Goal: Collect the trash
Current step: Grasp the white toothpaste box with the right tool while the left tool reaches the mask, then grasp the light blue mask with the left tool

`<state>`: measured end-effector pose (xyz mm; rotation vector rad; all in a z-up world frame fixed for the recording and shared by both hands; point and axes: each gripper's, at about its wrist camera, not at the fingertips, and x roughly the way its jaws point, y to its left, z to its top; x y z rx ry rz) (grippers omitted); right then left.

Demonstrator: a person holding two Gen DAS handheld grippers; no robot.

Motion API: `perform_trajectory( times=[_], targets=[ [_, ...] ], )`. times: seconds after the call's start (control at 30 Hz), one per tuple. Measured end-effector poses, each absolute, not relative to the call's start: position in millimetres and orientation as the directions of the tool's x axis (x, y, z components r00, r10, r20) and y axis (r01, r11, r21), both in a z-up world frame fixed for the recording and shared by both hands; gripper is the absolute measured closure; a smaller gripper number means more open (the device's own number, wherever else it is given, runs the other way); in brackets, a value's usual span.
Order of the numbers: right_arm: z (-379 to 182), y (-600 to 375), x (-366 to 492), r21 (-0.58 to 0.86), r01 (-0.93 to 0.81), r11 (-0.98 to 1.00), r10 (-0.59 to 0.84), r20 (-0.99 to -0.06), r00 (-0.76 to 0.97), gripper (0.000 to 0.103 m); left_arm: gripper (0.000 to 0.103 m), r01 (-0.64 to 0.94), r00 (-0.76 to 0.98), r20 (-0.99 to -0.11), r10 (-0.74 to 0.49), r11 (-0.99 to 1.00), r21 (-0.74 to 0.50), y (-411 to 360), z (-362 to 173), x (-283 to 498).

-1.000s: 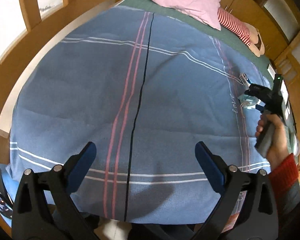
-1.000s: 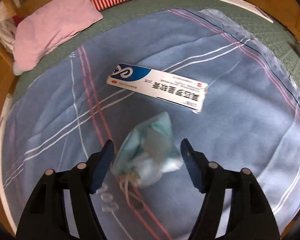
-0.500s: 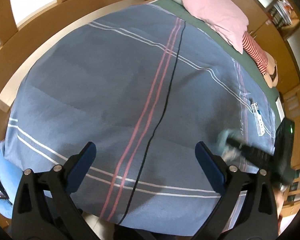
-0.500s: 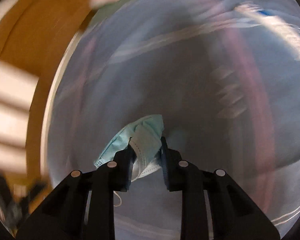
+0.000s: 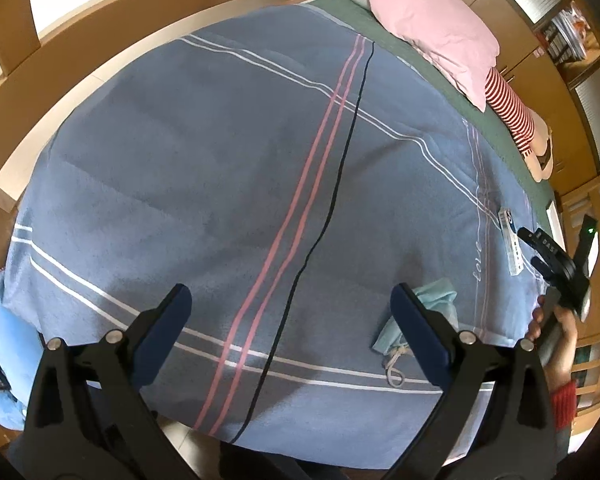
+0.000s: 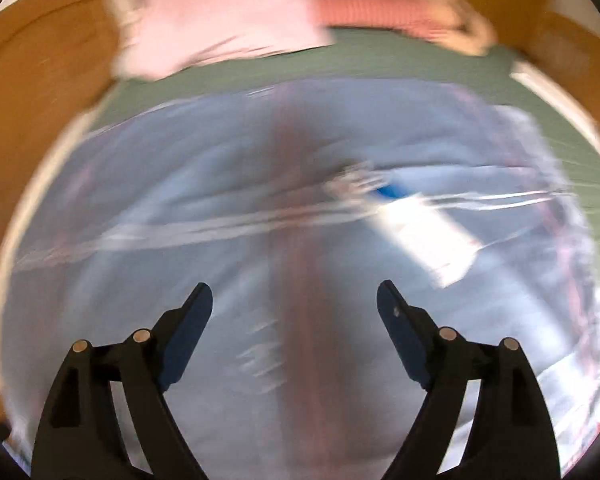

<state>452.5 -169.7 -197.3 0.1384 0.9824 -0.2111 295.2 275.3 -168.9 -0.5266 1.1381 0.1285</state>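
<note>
Left wrist view
- Left gripper (image 5: 288, 312): jaws spread wide, nothing between the pads, hanging over the near end of the blue blanket (image 5: 228, 184).
- Face mask (image 5: 434, 304): crumpled, pale teal, lying on the blanket just beyond the gripper's right finger, which hides part of it; its white ear loop trails toward the near hem.
- Box (image 5: 510, 240): long white carton with a blue end, lying flat farther along the blanket's right side, well apart from the mask.
- Right gripper (image 5: 534, 246): held in a hand (image 5: 556, 332) with a red cuff at the right edge, above the blanket just beside the box, clear of the mask.
- Pink pillow (image 5: 440, 28): at the far end of the bed.

Right wrist view
- Right gripper (image 6: 294, 298): jaws opening, already wide apart, only blanket showing between them.
- Box (image 6: 424, 236): a blurred white streak ahead and right of the fingers, not touched.
- Mask: not seen in this smeared view.
</note>
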Motion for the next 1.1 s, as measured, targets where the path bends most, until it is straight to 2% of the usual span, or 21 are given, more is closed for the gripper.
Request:
perform_trajectory(
  times=[0.07, 0.13, 0.3, 0.47, 0.53, 0.57, 0.6, 0.63, 0.67, 0.8, 0.87, 0.97, 1.1],
  targets=[
    [-201.3, -193.1, 461.9, 0.019, 0.32, 0.947, -0.164, -0.829, 0.534, 0.02, 0.004, -0.35, 0.422, -0.89, -0.172, 0.875, -0.335, 271.4, -169.8, 296.1],
    [-208.3, -210.4, 468.5, 0.059, 0.341, 0.938, -0.14, -0.837, 0.529, 0.02, 0.004, -0.336, 0.413, -0.894, -0.171, 0.884, -0.324, 265.7, -172.6, 299.5],
    [-223.4, -221.7, 497.3, 0.003, 0.3, 0.954, -0.149, -0.864, 0.482, 0.02, 0.004, -0.327, 0.367, -0.911, -0.189, 0.891, -0.316, 253.5, -184.9, 305.3],
    [-244.1, -234.8, 507.3, 0.198, 0.25, 0.948, 0.076, -0.901, 0.426, 0.02, 0.004, -0.289, 0.359, -0.921, -0.149, 0.921, -0.262, 236.3, -189.5, 305.2],
    [-247.9, -231.2, 506.3, 0.222, 0.222, 0.949, 0.11, -0.897, 0.428, 0.02, 0.004, -0.273, 0.347, -0.925, -0.152, 0.928, -0.254, 230.6, -192.7, 307.6],
    [-248.2, -226.1, 505.0, 0.205, 0.198, 0.958, 0.106, -0.901, 0.421, 0.025, 0.004, -0.275, 0.341, -0.927, -0.155, 0.927, -0.256, 229.4, -194.8, 308.7],
    [-249.2, -221.6, 503.0, 0.19, 0.185, 0.964, 0.099, -0.905, 0.414, 0.033, 0.004, -0.278, 0.339, -0.928, -0.158, 0.925, -0.259, 228.5, -196.2, 308.8],
    [-249.3, -212.0, 500.5, 0.157, 0.159, 0.975, 0.082, -0.914, 0.397, 0.048, 0.004, -0.279, 0.336, -0.927, -0.166, 0.923, -0.266, 227.7, -198.1, 309.9],
    [-248.1, -201.4, 496.3, 0.143, 0.124, 0.982, 0.085, -0.918, 0.388, 0.051, 0.004, -0.275, 0.337, -0.925, -0.176, 0.921, -0.275, 227.4, -199.1, 310.6],
    [-248.9, -169.0, 471.7, 0.153, 0.062, 0.986, 0.123, -0.932, 0.342, 0.052, 0.004, -0.169, 0.407, -0.885, -0.226, 0.934, -0.316, 210.0, -193.7, 318.3],
    [-247.3, -158.9, 453.8, 0.164, 0.069, 0.984, 0.135, -0.942, 0.307, 0.052, 0.004, -0.093, 0.437, -0.867, -0.238, 0.947, -0.307, 192.2, -190.8, 322.8],
    [-239.5, -148.9, 420.8, 0.115, 0.063, 0.991, 0.096, -0.964, 0.249, 0.053, 0.004, 0.113, 0.402, -0.863, -0.306, 0.952, -0.285, 143.7, -195.6, 336.1],
    [-213.1, -147.1, 375.2, 0.09, 0.056, 0.994, 0.072, -0.964, 0.258, 0.055, 0.004, 0.226, 0.391, -0.869, -0.302, 0.947, -0.228, 108.4, -211.9, 343.5]
  ],
)
